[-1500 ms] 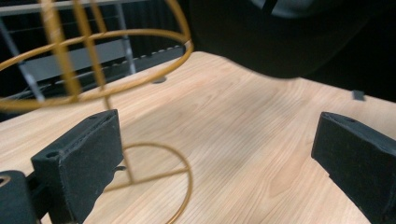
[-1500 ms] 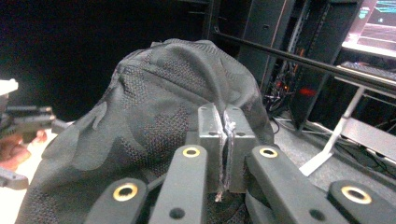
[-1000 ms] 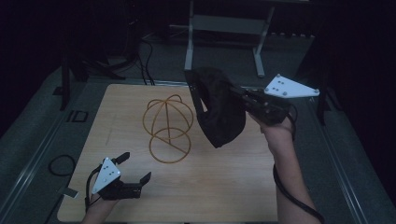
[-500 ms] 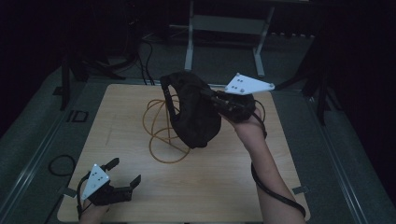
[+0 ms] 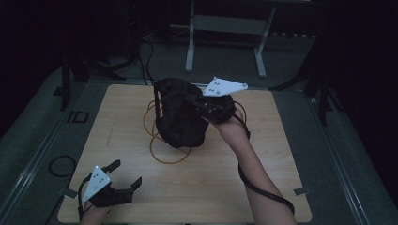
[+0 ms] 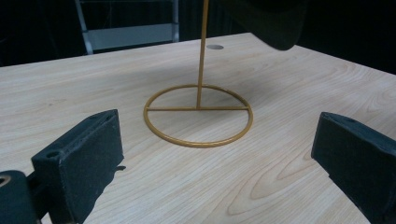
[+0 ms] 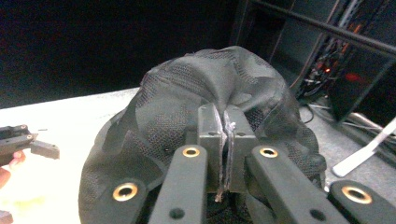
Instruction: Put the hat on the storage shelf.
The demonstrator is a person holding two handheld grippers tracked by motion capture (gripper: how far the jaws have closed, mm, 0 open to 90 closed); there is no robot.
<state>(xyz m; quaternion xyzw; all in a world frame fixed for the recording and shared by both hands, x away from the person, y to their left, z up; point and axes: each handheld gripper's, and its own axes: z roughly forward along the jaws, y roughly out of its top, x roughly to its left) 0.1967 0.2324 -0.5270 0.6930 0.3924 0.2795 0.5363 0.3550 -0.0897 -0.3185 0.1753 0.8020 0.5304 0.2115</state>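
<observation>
Black mesh fabric, a cap (image 5: pixel 180 117), hangs pinched by its edge in the right gripper (image 7: pixel 223 140), whose jaws are pressed together on a fold of it. Held that way, it dangles open just over the gold wire stand (image 6: pixel 200 109) beneath, likely so it can be lowered onto the stand's top. The stand rests on the pale wooden table (image 5: pixel 263 154). Well apart from that claw, near the table's front corner, the left gripper (image 5: pixel 119 180) rests with its jaws spread wide, holding nothing and facing the stand's ring base.
</observation>
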